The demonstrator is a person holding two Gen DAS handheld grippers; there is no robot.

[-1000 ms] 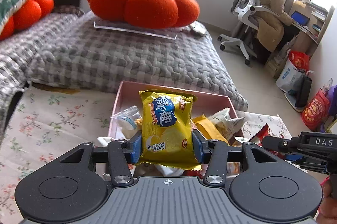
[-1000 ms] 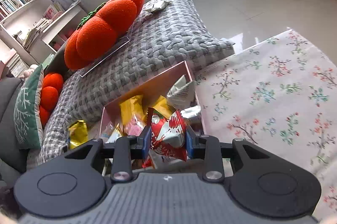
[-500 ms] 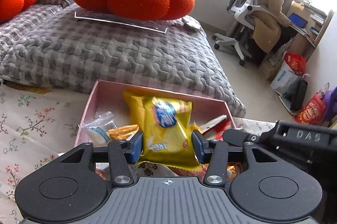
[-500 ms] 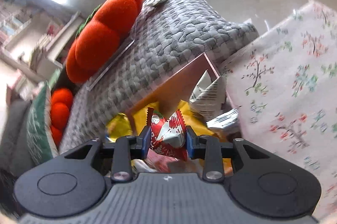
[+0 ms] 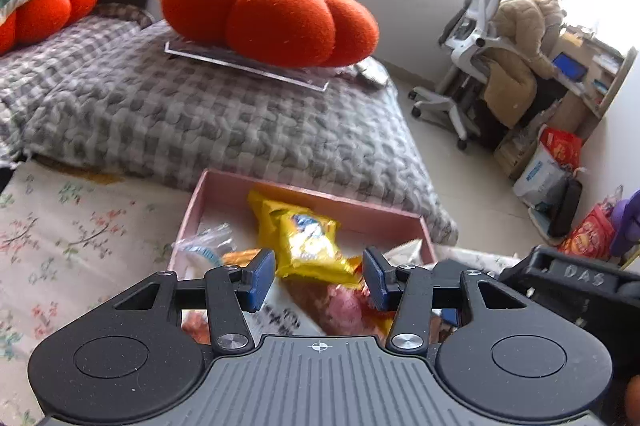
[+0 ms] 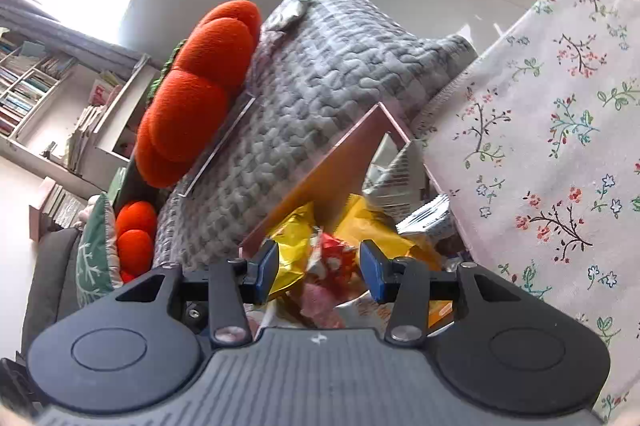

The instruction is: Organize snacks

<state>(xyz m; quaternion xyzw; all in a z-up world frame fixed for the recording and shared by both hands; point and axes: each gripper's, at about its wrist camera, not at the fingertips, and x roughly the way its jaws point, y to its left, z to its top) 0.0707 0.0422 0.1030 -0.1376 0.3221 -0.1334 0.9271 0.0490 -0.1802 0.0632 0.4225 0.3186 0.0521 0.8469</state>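
Left wrist view shows your left gripper (image 5: 318,278) with its jaws parted and nothing pinched: the yellow biscuit packet (image 5: 306,240) lies just ahead of the pads, resting in the pink box (image 5: 191,209), its long axis running away from you and slightly leftward. In the right wrist view your right gripper (image 6: 318,270) is opening its jaws, and the red-and-white candy wrapper (image 6: 334,258) sits between the blue pads without either one pressing it, already down among the other packets in the box. Both snacks look delivered, so I judge the next move to be backing each hand straight out, clear of the box wall.
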